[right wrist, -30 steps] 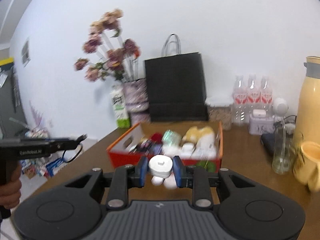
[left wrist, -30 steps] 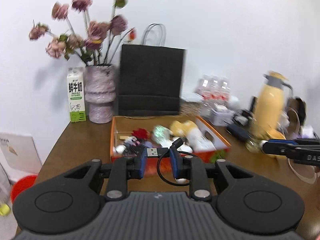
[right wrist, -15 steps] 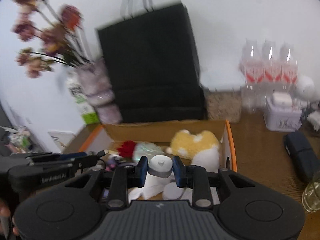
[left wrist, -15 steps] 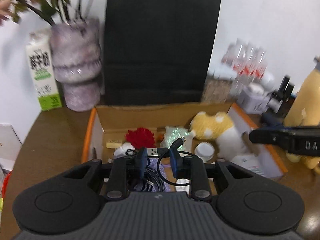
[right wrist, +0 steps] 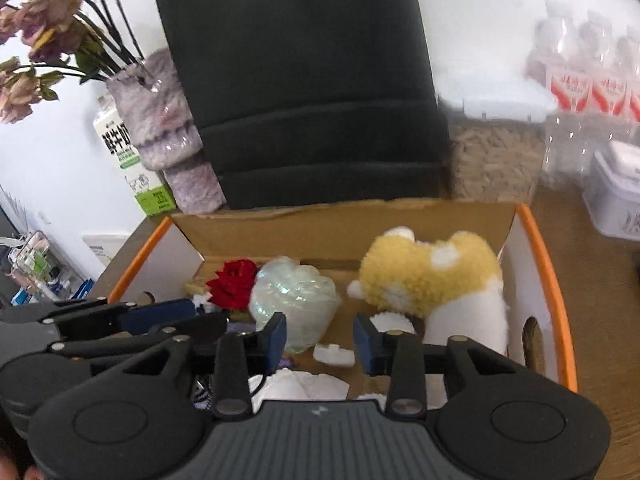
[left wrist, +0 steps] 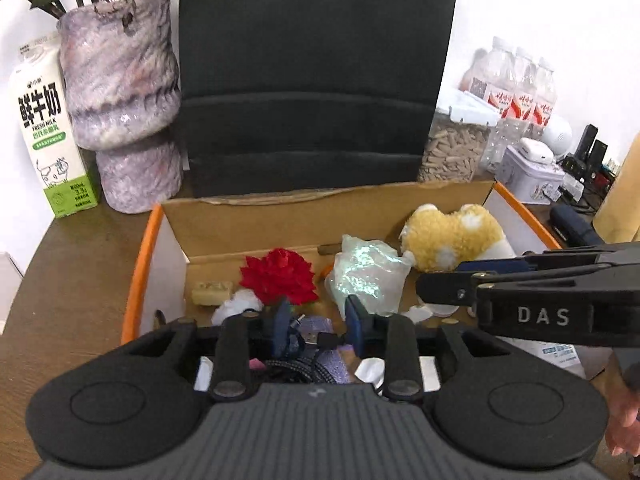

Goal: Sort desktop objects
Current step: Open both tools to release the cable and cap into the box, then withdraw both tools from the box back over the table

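On the desk, the orange-rimmed box [left wrist: 140,264] already holds a red flower [left wrist: 278,278], a crinkled bag [left wrist: 368,276] and a plush toy [right wrist: 432,276]. The left gripper [left wrist: 316,330], fingers just parted, has let the USB cable [left wrist: 316,338] loose between them. The right gripper [right wrist: 320,338], likewise opening, has dropped its white case [right wrist: 334,354] into the box; both were clamped a second ago. Other desk clutter remains unsorted.

Your right gripper [right wrist: 320,336] hangs over the near end of the orange-edged box [right wrist: 554,280], its jaws just opened and standing apart with nothing pressed between them. Inside the box, a white cap [right wrist: 334,354] lies below the gap; the yellow plush toy [right wrist: 432,276] sits toward the right wall, the red flower [right wrist: 234,282] toward the left.
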The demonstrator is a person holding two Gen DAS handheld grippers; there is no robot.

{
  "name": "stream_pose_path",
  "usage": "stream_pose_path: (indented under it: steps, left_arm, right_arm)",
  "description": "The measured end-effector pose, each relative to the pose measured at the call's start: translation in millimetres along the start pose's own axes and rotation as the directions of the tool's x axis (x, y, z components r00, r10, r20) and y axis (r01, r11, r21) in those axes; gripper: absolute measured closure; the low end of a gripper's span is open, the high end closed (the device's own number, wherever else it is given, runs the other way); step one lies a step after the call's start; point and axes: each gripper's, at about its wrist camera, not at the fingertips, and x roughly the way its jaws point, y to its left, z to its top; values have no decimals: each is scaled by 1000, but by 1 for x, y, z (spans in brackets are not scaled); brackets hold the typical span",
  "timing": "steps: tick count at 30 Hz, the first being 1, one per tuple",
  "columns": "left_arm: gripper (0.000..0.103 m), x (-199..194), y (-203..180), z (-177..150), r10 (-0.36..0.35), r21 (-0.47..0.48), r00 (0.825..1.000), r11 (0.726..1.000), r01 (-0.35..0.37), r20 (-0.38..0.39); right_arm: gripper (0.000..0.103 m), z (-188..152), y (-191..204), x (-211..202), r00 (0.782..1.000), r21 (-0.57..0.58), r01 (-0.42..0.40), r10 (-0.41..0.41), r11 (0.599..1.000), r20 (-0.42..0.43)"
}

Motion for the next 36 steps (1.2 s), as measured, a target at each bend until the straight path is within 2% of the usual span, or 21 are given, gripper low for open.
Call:
stream_pose_path:
  steps: [2,4,8,13,14,15,17,21,23,25,33,36]
  left_arm:
    - [61,-8,2,3,16,8,1000,1000,-16,12]
    - [58,-15,4,6,30,3,999,1000,-30,16]
    - [44,-37,7,1,44,-14,998,999,-43,37]
    - [41,-67,19,-18,119,-44,993,992,-118,12]
    - [33,-75,22,-22,129,-62,992,990,-128,12]
    - [25,-87,25,-28,143,-83,989,987,-141,23]
    - [22,-107,26,-42,163,-84,986,984,-159,43]
    - [19,-138,17,-73,190,-70,982,980,-188,21]
    - [18,-160,10,-92,178,-115,983,978,-174,32]
    - [15,-183,0,-114,149,-147,986,979,-138,71]
    - [11,-258,-54,-205,78,-101,987,993,-64,142]
    - [11,-285,-64,-234,56,-114,985,993,-38,164]
  right_arm:
    - [60,2,3,-11,1000,-16,9,-9,1000,20]
    - [51,4,5,-22,999,-27,23,-22,999,31]
    - [50,4,4,-49,996,-35,67,-65,997,59]
    - [48,-16,-9,-87,990,-47,124,-121,991,69]
    - [47,-21,-12,-95,988,-47,145,-142,988,68]
    - [44,-29,-16,-105,983,-44,171,-168,984,68]
    - [42,-48,-20,-122,975,-57,212,-207,976,76]
    - [42,-86,-24,-157,970,-72,233,-226,970,89]
    - [41,-102,-24,-175,971,-51,221,-216,974,101]
    - [33,-126,-19,-198,972,-32,197,-191,980,135]
    - [28,-227,18,-273,969,-103,153,-129,983,211]
    - [24,-261,26,-303,954,-120,182,-146,976,263]
